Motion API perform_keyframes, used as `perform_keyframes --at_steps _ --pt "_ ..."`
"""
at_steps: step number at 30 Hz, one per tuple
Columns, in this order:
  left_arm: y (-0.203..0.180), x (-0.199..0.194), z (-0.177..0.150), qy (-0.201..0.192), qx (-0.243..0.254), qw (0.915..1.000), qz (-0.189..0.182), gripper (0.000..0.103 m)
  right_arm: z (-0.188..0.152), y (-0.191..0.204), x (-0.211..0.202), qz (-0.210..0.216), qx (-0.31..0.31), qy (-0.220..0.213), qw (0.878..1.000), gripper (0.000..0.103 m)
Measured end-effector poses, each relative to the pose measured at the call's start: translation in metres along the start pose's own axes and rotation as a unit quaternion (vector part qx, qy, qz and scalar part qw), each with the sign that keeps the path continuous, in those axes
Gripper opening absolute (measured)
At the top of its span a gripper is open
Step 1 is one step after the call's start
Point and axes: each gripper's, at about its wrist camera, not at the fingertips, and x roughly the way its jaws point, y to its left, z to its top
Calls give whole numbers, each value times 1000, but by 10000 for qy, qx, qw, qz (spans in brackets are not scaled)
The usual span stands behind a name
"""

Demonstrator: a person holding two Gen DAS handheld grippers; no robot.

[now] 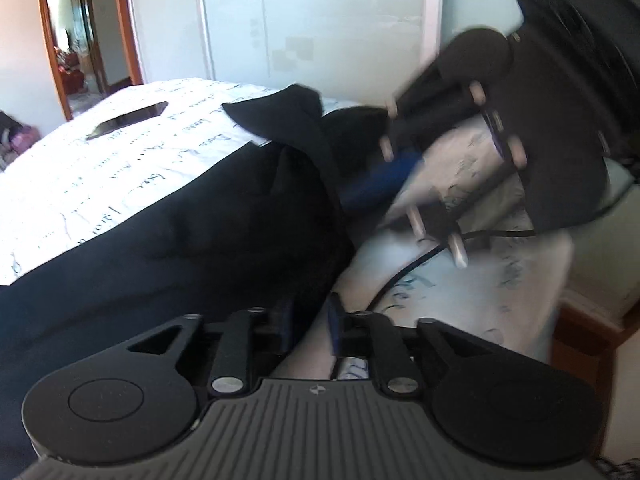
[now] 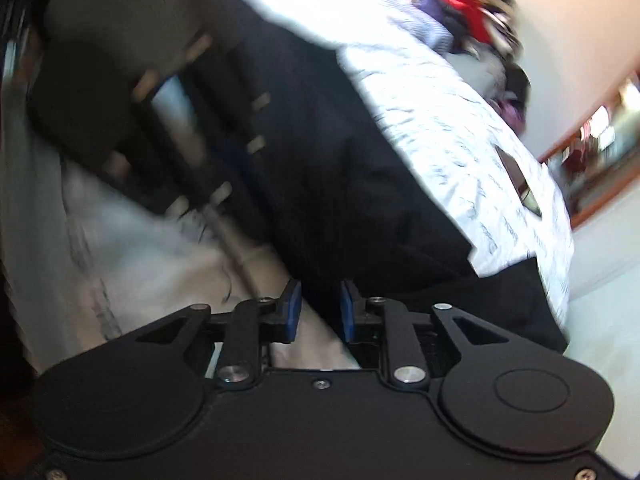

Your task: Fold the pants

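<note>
text: cursive script on bedsheet (image 1: 132, 176) | legible: none (too blurred)

We see the pants (image 1: 208, 208) lying on the bed (image 1: 100, 168), reaching its near edge. A phone (image 1: 128, 120) lies on the bed beyond them, well apart, with a doorway (image 1: 80, 36) behind the bed.
</note>
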Motion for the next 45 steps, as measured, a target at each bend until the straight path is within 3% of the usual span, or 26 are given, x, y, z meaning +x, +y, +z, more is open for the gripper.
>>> perform_keyframes --at_steps 3,4,5,7,9,11,13,16,18,21,22,23,25,32,38,42,45 --pt "3 -6 6 -250 -198 9994 -135 47 10 -55 -11 -795 1169 -523 9886 19" --pt "5 -5 10 -318 -275 9991 -80 47 13 -77 -6 -1130 1691 -599 9773 26" --pt "8 -1 14 -357 -366 9987 18 47 15 -104 6 -1449 2289 -583 9608 42" --pt "10 10 20 -305 -470 9982 221 47 14 -144 33 -1815 3116 -523 9312 56" --pt "10 25 25 -164 -542 9980 272 47 12 -175 66 -1947 3530 -274 9147 56" --pt "9 36 26 16 -577 9982 184 47 11 -196 98 -1967 3788 -41 9043 48" --pt "7 43 25 77 -495 9984 266 47 9 -211 122 -1940 3993 164 8959 42" --pt "4 43 23 44 -465 9985 280 47 9 -211 143 -1977 4157 420 8868 42" --pt "7 45 21 40 -520 9984 237 47 10 -207 150 -1952 4072 550 8906 42" --pt "10 48 21 36 -587 9981 194 47 17 -199 163 -2409 3479 948 9011 42" --pt "10 44 19 36 -592 9981 192 47 17 -198 163 -2424 3421 984 9025 40" --pt "10 41 16 29 -593 9981 189 47 16 -203 164 -2363 3480 914 9026 29" --pt "11 40 16 19 -604 9980 178 47 14 -207 151 -2280 3745 675 8962 9" --pt "12 37 18 -35 -666 9977 120 48 -4 -209 80 -2125 4340 -254 8751 8" --pt "9 41 21 -11 -617 9980 121 47 -32 -219 3 -2061 5033 -1373 8279 8" --pt "9 40 24 -17 -654 9978 125 48 -52 -210 -53 -2205 5093 -2221 8016 7" --pt "11 41 23 48 -750 9972 -8 51 -90 -189 -79 -2528 5404 -2117 7741 6"
